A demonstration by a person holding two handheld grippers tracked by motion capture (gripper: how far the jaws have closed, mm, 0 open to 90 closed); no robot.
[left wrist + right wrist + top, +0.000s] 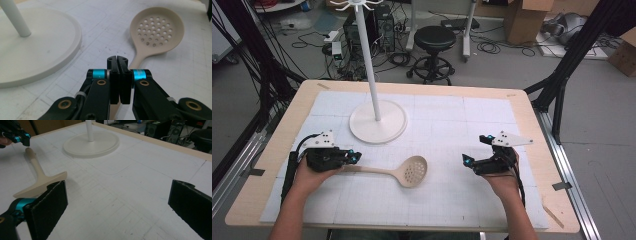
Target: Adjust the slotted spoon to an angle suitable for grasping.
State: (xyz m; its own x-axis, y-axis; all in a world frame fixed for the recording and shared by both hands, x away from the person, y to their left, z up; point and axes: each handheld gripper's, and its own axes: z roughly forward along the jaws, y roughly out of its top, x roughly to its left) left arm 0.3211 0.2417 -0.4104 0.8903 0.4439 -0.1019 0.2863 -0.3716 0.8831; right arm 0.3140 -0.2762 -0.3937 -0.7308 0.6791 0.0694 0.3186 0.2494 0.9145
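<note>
Matt beige plastic skimmer, smooth white stand base, gridded paper mat on pale wood table

The white mat lies bare between the skimmer spoon and the right gripper. Farther back, the white stand with its tall pole blocks the way.

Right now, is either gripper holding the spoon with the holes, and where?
No. The left gripper is shut just above the slotted spoon handle, gripping nothing. The right gripper is open and empty.
</note>
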